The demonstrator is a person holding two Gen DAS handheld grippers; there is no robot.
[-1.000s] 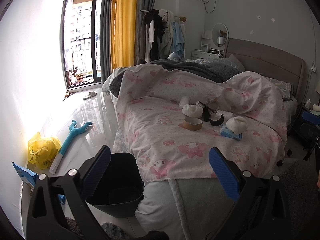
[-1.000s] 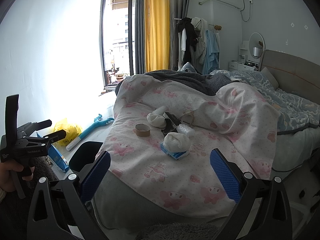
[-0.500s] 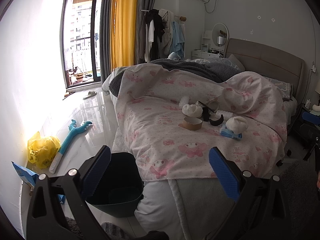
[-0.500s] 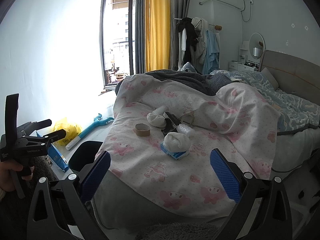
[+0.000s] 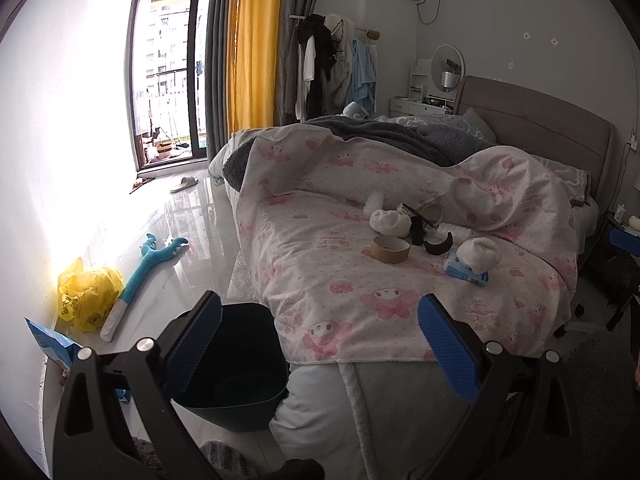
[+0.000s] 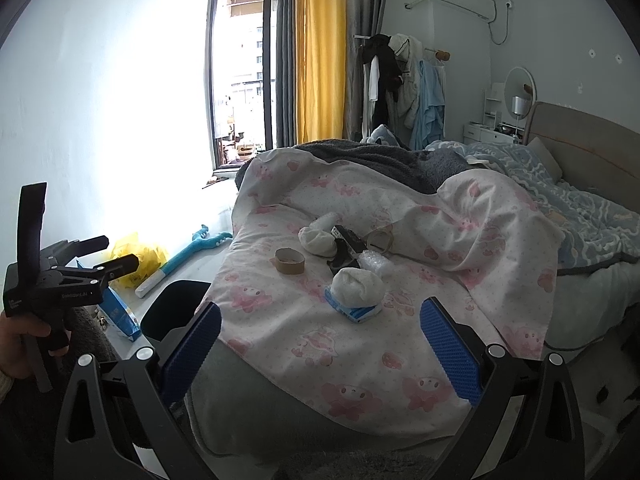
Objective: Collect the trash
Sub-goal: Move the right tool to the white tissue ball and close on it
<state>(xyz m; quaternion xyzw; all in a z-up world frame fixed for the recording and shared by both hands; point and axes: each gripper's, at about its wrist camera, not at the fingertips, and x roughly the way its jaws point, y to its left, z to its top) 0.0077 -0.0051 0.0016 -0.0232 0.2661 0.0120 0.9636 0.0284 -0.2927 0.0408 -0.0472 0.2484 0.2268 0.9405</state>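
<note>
Left gripper: jaws spread wide, nothing held; two blue ribbed pads on black plastic arms. Right gripper: same build, same wide gap, nothing held. Both hover short of the bed's foot edge. Left hand on the pistol grip shows at the edge of the right view.

Dark bin, smooth plastic, rounded-square mouth, sits on glossy floor tile just beside the bed corner, partly behind the left gripper's left pad.

Trash sits clustered mid-bed on the pink cartoon-print sheet, well beyond both grippers:
- 1 brown cardboard tape core, ring shape, nearest
- 2 white crumpled wads, soft and rounded; the nearer wad rests on a blue-white tissue pack
- 1 black curved piece
- 1 black box, tilted
- 1 bubble-wrap piece
- 1 clear tape ring, standing on edge

Floor by the wall: 1 yellow plastic bag, 1 teal plush toy, 1 blue-white packet.

Versus 0.5 s ago: no visible change, same poses, same jaw gaps, items unmoved.
</note>
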